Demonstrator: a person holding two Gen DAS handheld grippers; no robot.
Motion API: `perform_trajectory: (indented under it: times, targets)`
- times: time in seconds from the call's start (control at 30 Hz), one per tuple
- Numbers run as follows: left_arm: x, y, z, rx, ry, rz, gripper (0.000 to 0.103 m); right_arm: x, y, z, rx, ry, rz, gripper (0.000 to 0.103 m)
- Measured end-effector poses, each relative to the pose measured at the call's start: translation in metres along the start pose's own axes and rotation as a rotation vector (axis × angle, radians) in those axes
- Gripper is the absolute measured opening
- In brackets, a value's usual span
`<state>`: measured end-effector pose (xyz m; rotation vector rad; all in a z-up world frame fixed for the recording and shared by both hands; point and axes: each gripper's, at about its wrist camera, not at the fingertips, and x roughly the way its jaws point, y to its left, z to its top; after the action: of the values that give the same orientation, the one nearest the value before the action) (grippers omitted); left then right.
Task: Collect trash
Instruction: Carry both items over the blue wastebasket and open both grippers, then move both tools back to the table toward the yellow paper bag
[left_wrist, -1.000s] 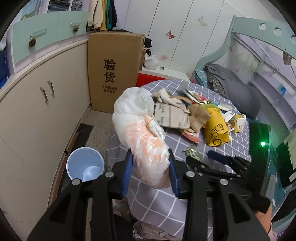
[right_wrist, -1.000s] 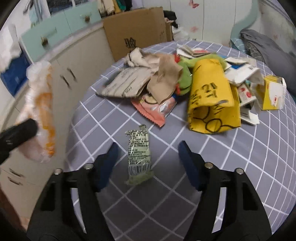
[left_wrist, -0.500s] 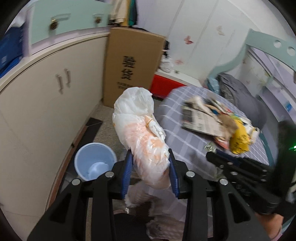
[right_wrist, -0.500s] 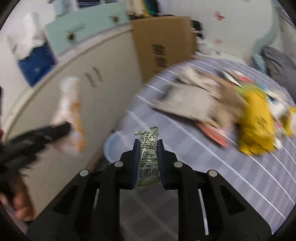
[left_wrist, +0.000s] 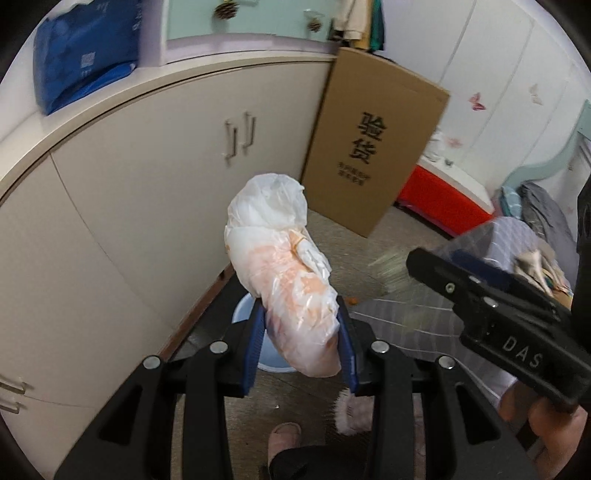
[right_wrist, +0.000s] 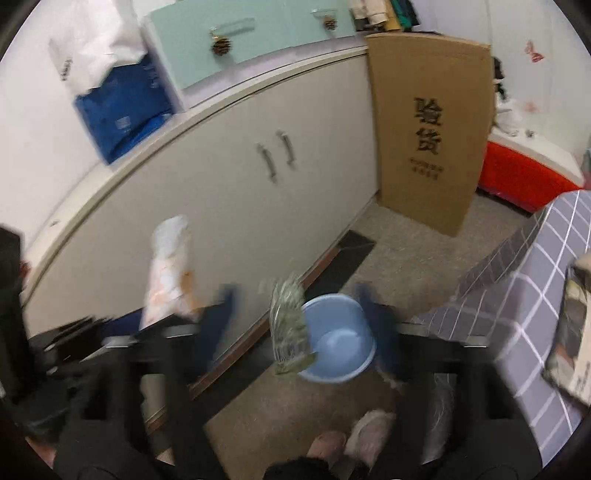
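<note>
A long cream cabinet (right_wrist: 207, 206) with two handles runs along the wall; one cardboard box (right_wrist: 428, 140) printed "验货" leans at its end. The checked table (right_wrist: 524, 295) edges in at right. One blue bin (right_wrist: 336, 339) stands on the floor. The left tool (left_wrist: 301, 339) clamps a white-and-orange plastic bag (left_wrist: 288, 277) above the bin. The right tool (right_wrist: 299, 325), marked "DAS", is opening wide; one green wrapper (right_wrist: 290, 325) hangs loose between its pads, over the bin's rim.

Home bedroom: bed (left_wrist: 543, 210), butterfly-stickered wardrobe (left_wrist: 491, 92), cabinets (left_wrist: 147, 192).
</note>
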<state>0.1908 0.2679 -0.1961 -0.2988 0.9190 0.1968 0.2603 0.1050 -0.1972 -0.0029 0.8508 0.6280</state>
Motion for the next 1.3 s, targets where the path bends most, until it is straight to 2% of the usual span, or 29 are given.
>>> perform_trajectory:
  times: [0.13,0.17,0.23,0.5,0.7,0.83,0.9,0.93,0.97,1.0,1.03,1.3]
  targets:
    - [0.010,0.008,0.001,-0.010,0.028,0.009,0.036,0.003,0.000,-0.004,0.032,0.017,-0.021,0.077]
    - [0.011,0.008,0.001,-0.008,0.032,0.007,0.036,0.001,-0.001,-0.007,0.036,0.014,-0.029,0.080]
    - [0.016,0.007,0.000,-0.003,0.047,0.000,0.036,-0.003,-0.003,-0.014,0.037,0.014,-0.070,0.081]
    - [0.027,-0.002,0.000,0.009,0.075,-0.012,0.036,-0.019,-0.004,-0.018,-0.006,-0.047,-0.175,0.084]
    - [0.035,-0.009,0.008,0.026,0.084,-0.015,0.036,-0.032,-0.007,-0.014,0.022,-0.095,-0.149,0.084]
    - [0.040,-0.016,0.026,0.032,0.065,-0.011,0.037,-0.045,-0.011,-0.009,0.043,-0.152,-0.170,0.085]
    - [0.039,-0.017,0.035,0.022,0.036,-0.001,0.043,-0.054,-0.012,-0.006,0.046,-0.191,-0.186,0.086]
    - [0.039,-0.017,0.039,0.010,0.018,0.008,0.059,-0.056,-0.012,-0.005,0.050,-0.198,-0.195,0.086]
    - [0.038,-0.016,0.044,-0.009,-0.002,0.021,0.083,-0.058,-0.014,-0.003,0.056,-0.203,-0.197,0.086]
    - [0.036,-0.015,0.048,-0.027,-0.022,0.027,0.089,-0.059,-0.016,-0.003,0.064,-0.205,-0.195,0.086]
    - [0.034,-0.014,0.049,-0.044,-0.041,0.031,0.089,-0.061,-0.018,-0.003,0.073,-0.208,-0.196,0.086]
    - [0.016,-0.027,0.031,-0.014,-0.027,0.016,0.089,-0.072,-0.023,-0.012,0.096,-0.201,-0.203,0.087]
